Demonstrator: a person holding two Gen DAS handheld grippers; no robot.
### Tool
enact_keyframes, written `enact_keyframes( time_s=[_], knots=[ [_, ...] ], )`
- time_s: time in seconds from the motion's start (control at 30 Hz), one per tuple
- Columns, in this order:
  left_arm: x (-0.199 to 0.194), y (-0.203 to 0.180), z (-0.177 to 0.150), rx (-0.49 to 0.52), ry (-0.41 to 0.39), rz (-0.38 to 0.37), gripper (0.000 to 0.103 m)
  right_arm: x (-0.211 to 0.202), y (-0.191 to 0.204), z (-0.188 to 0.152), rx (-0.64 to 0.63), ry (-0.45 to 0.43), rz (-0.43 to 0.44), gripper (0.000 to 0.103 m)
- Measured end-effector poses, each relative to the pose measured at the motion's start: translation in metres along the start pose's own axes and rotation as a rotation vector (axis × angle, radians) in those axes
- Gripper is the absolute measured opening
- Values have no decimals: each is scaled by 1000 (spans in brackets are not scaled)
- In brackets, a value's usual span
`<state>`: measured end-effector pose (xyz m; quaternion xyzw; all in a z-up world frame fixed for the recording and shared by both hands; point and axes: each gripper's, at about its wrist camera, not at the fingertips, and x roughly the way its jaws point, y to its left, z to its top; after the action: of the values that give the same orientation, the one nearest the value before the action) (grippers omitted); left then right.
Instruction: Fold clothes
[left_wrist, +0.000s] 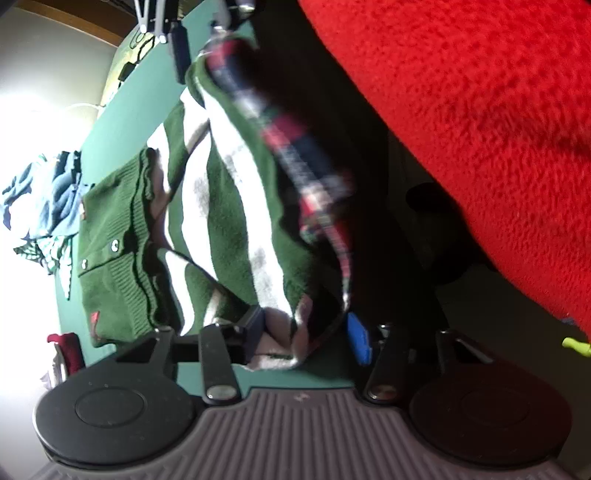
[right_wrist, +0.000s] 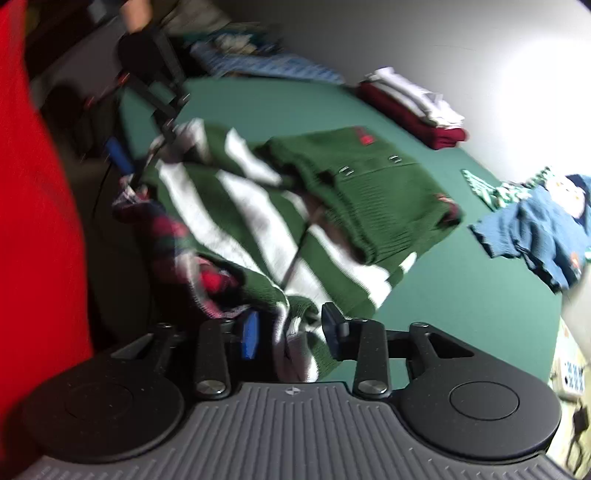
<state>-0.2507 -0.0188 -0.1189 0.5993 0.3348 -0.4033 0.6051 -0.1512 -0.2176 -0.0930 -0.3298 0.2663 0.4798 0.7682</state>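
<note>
A green and white striped sweater (left_wrist: 229, 206) with a plaid lining lies half on the green table (left_wrist: 110, 125). Its knit green top part with snaps (left_wrist: 110, 254) lies flat. My left gripper (left_wrist: 306, 332) is shut on the sweater's near hem. In the right wrist view the same sweater (right_wrist: 258, 221) stretches from my right gripper (right_wrist: 291, 332), which is shut on its hem, to the left gripper (right_wrist: 147, 158) at the far edge. The hem is lifted off the table's edge between both grippers.
A folded pile of dark red and white clothes (right_wrist: 413, 107) lies at the far side of the table (right_wrist: 461, 295). A heap of blue and green unfolded clothes (right_wrist: 535, 221) lies at the right. The person's red fleece (left_wrist: 480, 110) fills the near side.
</note>
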Motion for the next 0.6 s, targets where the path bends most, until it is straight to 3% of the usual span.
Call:
enact_keyframes(
  time_s=[0.03,0.1,0.23,0.33,0.37,0.6],
  knots=[
    [0,0,0,-5,0,-7,51,0,0,-1,-8,-4,1,37],
    [-2,1,1,-19,4,-30,40,3,-1,-2,13,-13,5,35],
    [-6,1,1,-37,6,-57,31,8,-3,-1,51,-14,38,17],
    [-12,4,1,-55,10,-71,23,1,-7,1,67,-25,50,15],
    [-15,6,0,-64,10,-66,6,-1,-9,2,67,-24,54,15],
    [-28,42,-5,-227,-25,-62,5,0,-16,7,66,-20,72,15]
  ],
)
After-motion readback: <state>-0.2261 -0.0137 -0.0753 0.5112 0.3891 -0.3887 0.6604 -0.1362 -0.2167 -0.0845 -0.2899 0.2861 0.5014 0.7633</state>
